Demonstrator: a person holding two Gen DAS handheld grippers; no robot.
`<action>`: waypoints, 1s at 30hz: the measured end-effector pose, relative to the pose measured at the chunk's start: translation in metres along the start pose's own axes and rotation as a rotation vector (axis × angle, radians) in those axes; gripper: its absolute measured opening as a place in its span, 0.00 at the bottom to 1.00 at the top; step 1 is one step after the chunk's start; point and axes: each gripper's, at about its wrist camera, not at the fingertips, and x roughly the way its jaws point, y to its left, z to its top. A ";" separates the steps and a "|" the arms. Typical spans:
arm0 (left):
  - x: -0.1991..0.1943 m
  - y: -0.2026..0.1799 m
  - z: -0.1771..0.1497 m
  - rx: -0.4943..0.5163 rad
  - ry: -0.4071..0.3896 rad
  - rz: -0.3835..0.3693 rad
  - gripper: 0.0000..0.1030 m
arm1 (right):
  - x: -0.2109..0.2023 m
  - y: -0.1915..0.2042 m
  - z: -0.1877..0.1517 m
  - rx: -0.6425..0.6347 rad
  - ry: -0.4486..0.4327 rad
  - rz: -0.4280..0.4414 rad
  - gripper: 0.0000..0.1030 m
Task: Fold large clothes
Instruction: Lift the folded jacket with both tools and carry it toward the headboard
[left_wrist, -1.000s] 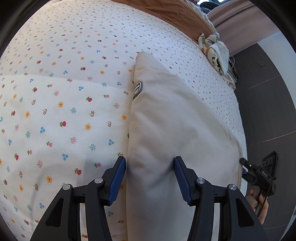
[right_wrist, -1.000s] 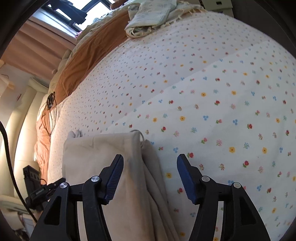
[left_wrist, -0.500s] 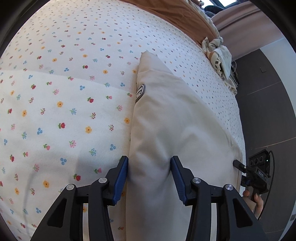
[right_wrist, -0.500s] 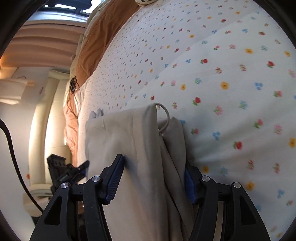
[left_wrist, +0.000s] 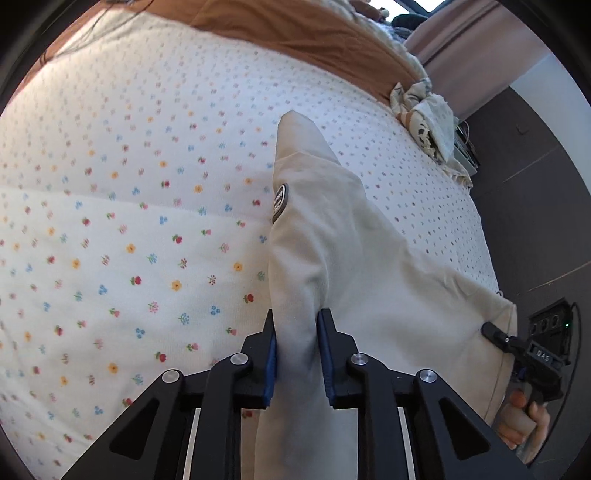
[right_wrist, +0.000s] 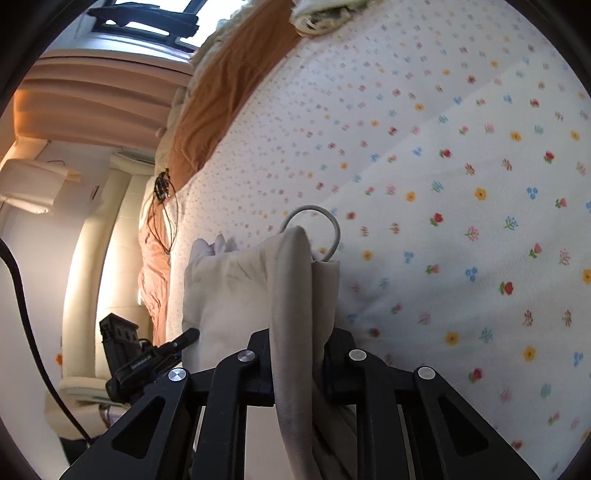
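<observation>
At lower centre of both views, left gripper (left_wrist: 295, 354) and right gripper (right_wrist: 295, 365), open a second ago, now clamp the beige garment (left_wrist: 351, 258) edge, ready to lift for folding.

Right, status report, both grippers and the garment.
Left gripper shut on beige garment. Right gripper shut on its other end. Garment bunched over floral bedsheet. Nothing in the way.

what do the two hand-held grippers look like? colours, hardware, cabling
Both alike: matte black angular linkage arms with triangular cut-outs and round silver pivot bolts. The left hand-held gripper has blue finger pads. The right hand-held gripper shows no pad colour here; a black cable runs past its left edge. The left view shows the other unit's black handle held by a bare hand.
</observation>
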 end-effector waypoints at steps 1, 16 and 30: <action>-0.006 -0.004 0.000 0.008 -0.009 0.003 0.18 | -0.005 0.009 -0.003 -0.014 -0.014 -0.005 0.17; -0.119 -0.032 -0.009 0.059 -0.169 -0.074 0.14 | -0.075 0.111 -0.039 -0.145 -0.181 -0.031 0.16; -0.277 0.000 -0.003 0.082 -0.409 -0.105 0.13 | -0.108 0.261 -0.095 -0.330 -0.275 0.107 0.16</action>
